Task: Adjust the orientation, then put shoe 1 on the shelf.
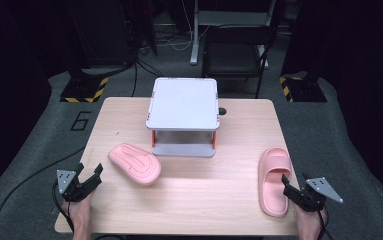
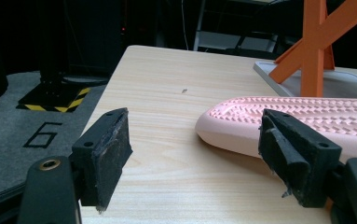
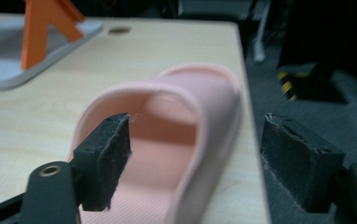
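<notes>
Two pink slippers lie on the wooden table [image 1: 189, 185]. One slipper [image 1: 134, 163] rests sole-up, left of centre; its ribbed sole [image 2: 306, 116] shows close ahead in the left gripper view. My left gripper [image 1: 90, 176] is open, a short way to that slipper's lower left, holding nothing. The other slipper [image 1: 274, 180] lies upright near the right edge, strap [image 3: 199, 88] away from me. My right gripper [image 1: 291, 188] is open with its jaws on either side of that slipper's heel end [image 3: 167, 177].
A grey two-level rack [image 1: 184, 117] with orange legs [image 2: 313, 46] stands at the table's back centre. The table's right edge [image 3: 250, 140] runs just beside the upright slipper. A dark chair [image 1: 236, 50] and stands sit on the floor behind.
</notes>
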A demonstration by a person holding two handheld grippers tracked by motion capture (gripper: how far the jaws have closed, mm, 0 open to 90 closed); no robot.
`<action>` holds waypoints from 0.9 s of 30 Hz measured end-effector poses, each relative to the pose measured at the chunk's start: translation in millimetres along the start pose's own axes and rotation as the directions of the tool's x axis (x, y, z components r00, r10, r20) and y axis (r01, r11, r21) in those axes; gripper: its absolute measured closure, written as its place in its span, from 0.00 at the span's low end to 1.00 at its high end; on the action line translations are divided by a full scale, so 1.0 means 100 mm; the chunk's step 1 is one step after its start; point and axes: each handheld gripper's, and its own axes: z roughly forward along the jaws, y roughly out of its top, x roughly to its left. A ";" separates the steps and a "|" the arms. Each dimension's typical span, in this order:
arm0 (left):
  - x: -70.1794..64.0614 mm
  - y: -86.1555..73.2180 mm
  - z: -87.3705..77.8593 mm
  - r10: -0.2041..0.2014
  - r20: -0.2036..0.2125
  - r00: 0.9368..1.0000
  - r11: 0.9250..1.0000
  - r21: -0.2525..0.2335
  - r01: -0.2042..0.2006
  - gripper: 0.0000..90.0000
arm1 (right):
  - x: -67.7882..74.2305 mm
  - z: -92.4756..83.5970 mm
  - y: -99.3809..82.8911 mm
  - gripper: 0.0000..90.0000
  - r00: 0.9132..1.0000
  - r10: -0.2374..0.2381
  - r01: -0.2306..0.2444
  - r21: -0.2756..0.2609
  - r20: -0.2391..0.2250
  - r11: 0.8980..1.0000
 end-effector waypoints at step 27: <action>0.04 -0.01 -0.01 -0.009 -0.007 1.000 1.000 0.010 0.009 0.28 | 0.06 0.15 -0.04 0.56 1.000 -0.027 0.027 0.064 -0.003 0.998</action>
